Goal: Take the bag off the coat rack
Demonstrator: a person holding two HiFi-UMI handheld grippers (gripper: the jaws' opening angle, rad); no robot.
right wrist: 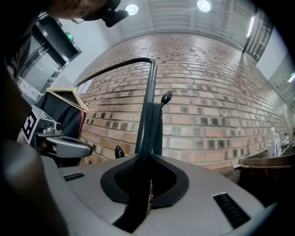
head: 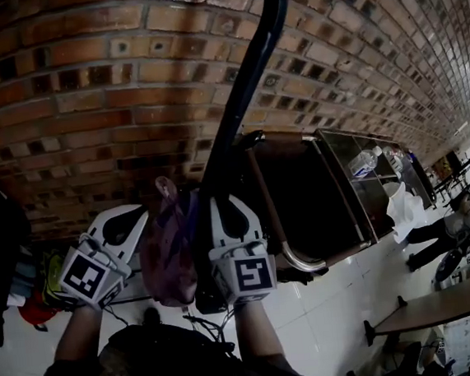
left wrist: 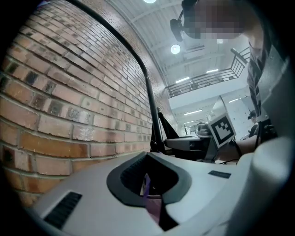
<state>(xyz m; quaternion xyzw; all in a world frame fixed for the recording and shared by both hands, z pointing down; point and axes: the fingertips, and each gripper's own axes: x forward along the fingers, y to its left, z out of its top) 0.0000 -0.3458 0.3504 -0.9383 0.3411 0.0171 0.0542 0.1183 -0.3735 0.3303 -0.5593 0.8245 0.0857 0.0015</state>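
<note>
- purple bag (head: pixel 168 247) is hanging btwn the two tools, right next to the coat rack (head: pixel 245 75) pole, w/ the brick wall (head: pixel 85 90) behind
- the left tool (left wrist: pixel 150 186) is pinching a bit of the bag's purple fabric, jaws closed down on it
- the right tool (right wrist: pixel 145 184) is clamping narrow on a black strap (right wrist: pixel 150 133)
- that strap is running up alongside the pole toward a knob-tipped hook (right wrist: pixel 166 97)
- both tools are pointing at the wall, side by side
</note>
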